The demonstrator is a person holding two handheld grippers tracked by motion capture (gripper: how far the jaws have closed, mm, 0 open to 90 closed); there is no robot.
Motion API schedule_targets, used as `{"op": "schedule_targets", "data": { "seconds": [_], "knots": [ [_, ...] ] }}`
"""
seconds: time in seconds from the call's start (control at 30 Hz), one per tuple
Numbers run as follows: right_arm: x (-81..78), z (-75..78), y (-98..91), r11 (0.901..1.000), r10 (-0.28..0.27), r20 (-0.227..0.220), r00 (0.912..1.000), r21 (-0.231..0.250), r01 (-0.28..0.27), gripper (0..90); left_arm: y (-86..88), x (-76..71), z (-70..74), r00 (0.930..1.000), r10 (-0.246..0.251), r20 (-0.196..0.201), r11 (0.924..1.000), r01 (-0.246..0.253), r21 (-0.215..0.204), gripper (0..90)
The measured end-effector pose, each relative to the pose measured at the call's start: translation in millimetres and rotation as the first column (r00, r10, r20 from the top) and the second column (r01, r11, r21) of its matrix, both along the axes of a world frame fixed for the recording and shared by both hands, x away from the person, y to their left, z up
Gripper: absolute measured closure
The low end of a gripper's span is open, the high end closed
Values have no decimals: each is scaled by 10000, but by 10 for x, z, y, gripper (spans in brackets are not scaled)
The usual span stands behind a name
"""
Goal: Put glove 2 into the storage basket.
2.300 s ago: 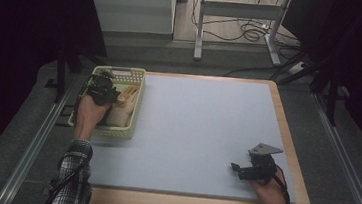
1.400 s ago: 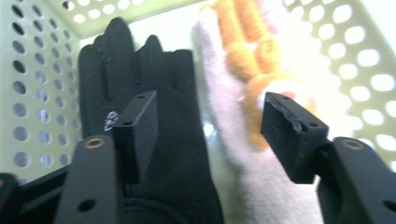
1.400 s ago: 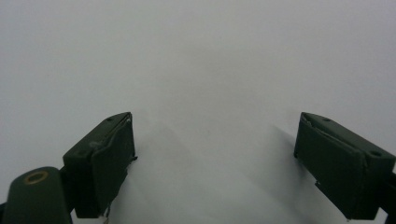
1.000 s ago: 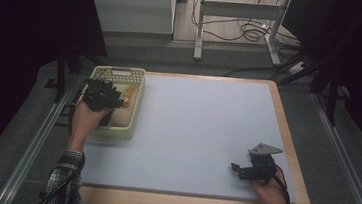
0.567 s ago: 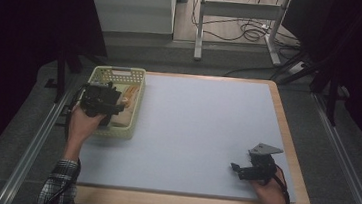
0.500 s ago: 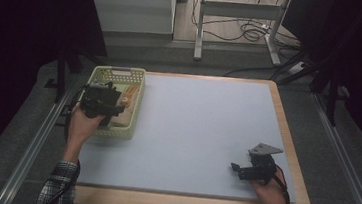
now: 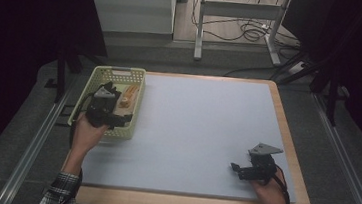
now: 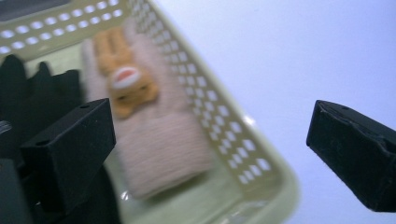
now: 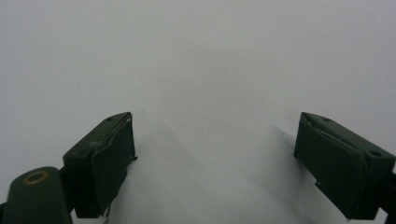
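Observation:
A yellow-green plastic basket (image 7: 121, 71) stands at the left edge of the table. In it lies a pink knitted mitten (image 7: 127, 97) with an orange animal figure on it (image 8: 125, 88), beside a black cloth (image 8: 28, 88). My left gripper (image 7: 123, 118) hovers over the basket's near end. Its jaws have just been opening and stand wide apart, pressing on nothing; the mitten (image 8: 159, 144) and the basket wall (image 8: 224, 135) lie below them. My right gripper (image 7: 235, 167) rests low over the pale mat near the front right, open with nothing between its jaws (image 9: 212, 158).
A pale blue mat (image 7: 202, 124) covers the table inside a wooden border (image 7: 184, 203). Dark floor, metal rails and a desk frame with cables (image 7: 246, 33) lie beyond the table's edges.
My left hand has drawn back from the basket's middle toward its near end, and the mitten now lies uncovered in the basket. The right hand has kept still.

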State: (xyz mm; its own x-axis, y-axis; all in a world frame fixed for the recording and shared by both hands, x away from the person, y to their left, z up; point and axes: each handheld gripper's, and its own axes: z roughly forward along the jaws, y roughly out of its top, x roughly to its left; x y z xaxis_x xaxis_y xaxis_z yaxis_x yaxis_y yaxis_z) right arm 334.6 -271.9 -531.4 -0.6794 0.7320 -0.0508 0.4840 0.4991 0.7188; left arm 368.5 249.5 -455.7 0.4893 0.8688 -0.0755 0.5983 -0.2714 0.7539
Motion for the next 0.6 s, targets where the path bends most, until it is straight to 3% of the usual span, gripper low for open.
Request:
{"op": "schedule_targets", "data": {
  "seconds": [0.17, 0.37, 0.6],
  "knots": [
    [0, 0, 0, 10000, 2, 3, 10000, -1, -2, 119, -174, -119, -7, 9983, -543, 231, 9980, 551, -326, 18],
    [0, 0, -1, 10000, 11, 9, 10000, -11, -11, 119, -410, -242, -65, 9913, -1215, 500, 9908, 1242, -542, 18],
    [0, 0, 0, 10000, 3, 10, 10000, -1, -3, 120, -690, -381, -218, 9805, -1874, 590, 9809, 1900, -417, 18]
  ]
}}
